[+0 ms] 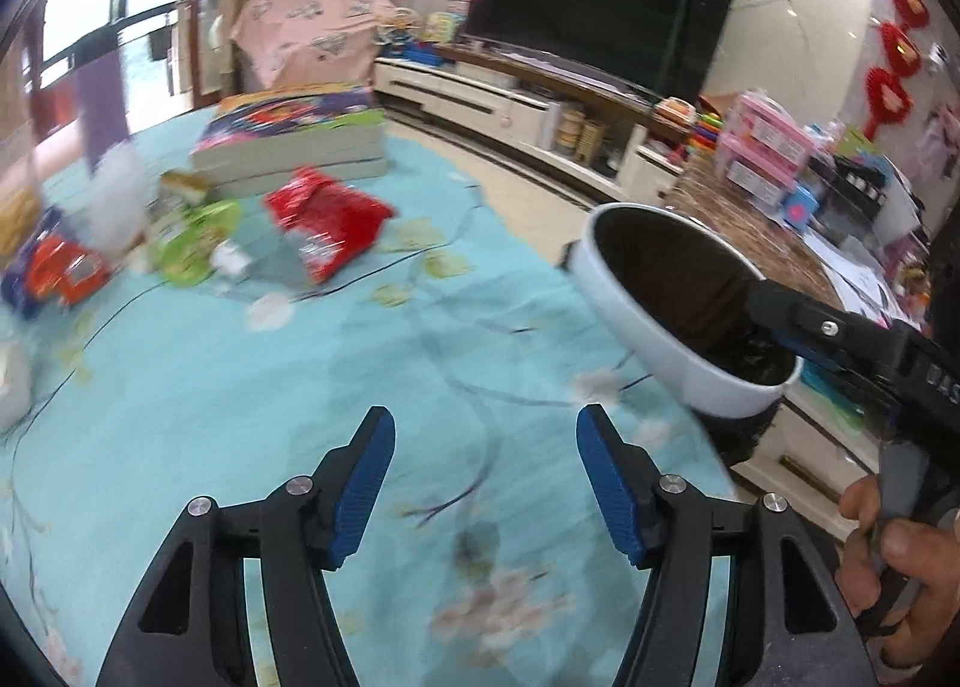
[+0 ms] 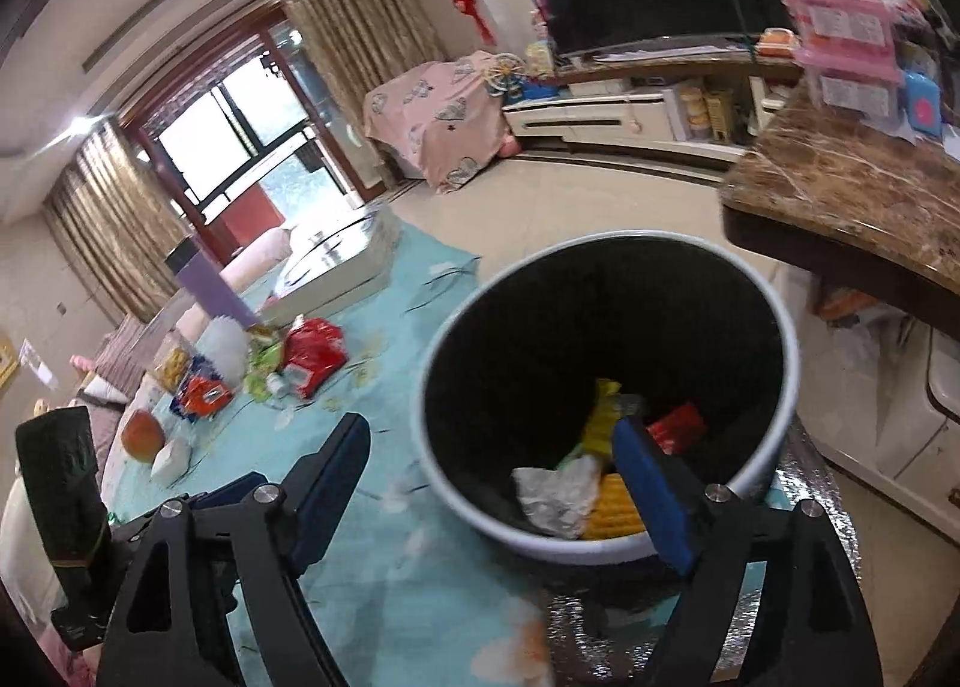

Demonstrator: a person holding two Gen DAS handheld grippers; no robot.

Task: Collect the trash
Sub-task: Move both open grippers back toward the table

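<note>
**Living room around the blue floral tablecloth**

A light blue tablecloth printed with blossoms covers the table. At its far side lies a stack of thick books with a bright cover on top. Beside the stack stands a purple bottle with a dark cap. Nearer the table's edge sit an orange round fruit and a small white box. Across the tiled floor, a large dark television stands on a long white cabinet. A pink patterned cloth drapes furniture by the beige curtains. Red knot ornaments hang on the wall. Pink storage boxes rest on a brown marble counter.
</note>
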